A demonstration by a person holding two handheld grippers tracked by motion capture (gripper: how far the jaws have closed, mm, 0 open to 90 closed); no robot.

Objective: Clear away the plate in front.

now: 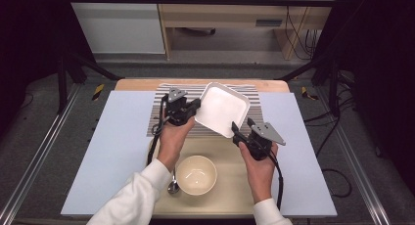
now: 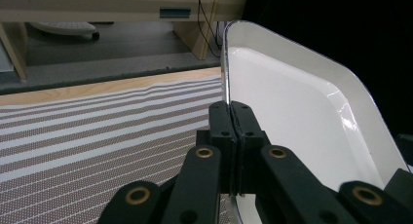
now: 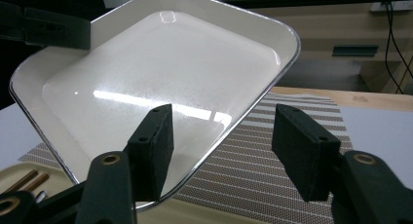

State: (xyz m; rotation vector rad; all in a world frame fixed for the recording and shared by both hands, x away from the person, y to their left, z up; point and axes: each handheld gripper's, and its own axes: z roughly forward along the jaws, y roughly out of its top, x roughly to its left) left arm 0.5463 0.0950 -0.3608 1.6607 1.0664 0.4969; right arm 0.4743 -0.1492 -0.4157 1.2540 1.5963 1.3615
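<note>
- High view: white square plate (image 1: 222, 109) lifted & tilted above striped placemat (image 1: 161, 115), held between both grippers, clear of the mat.
- L gripper (image 1: 195, 106): jaws together, clamped on plate's left rim. L gripper view confirms – pads pinch the thin edge of plate (image 2: 302, 112), nothing else between them.
- R gripper (image 1: 235, 128): at plate's near-right corner. R gripper view – jaws apart, rim of plate (image 3: 160, 83) sits between them; left pad overlaps plate face, right pad well off the rim. Not pressing yet, so no grip on this side.
- So plate weight hangs on L pinch alone, at one edge.
- Below, nearer the person: cream bowl (image 1: 196, 174) on beige tray (image 1: 230, 186), spoon (image 1: 172, 185) just left of bowl.
- Risk 1: glossy rim + single-edge pinch → plate could pivot or slide out of L jaws; cause = tilt & long lever arm.
- Risk 2: if R closes off-centre, pad may push the rim sideways instead of clamping → twists plate against L grip.
- Risk 3: a drop from here likely lands on mat or tray edge, poss. hits bowl.
- Judgement: R needs the rim deeper between its pads before closing; keep L steady meanwhile.
</note>
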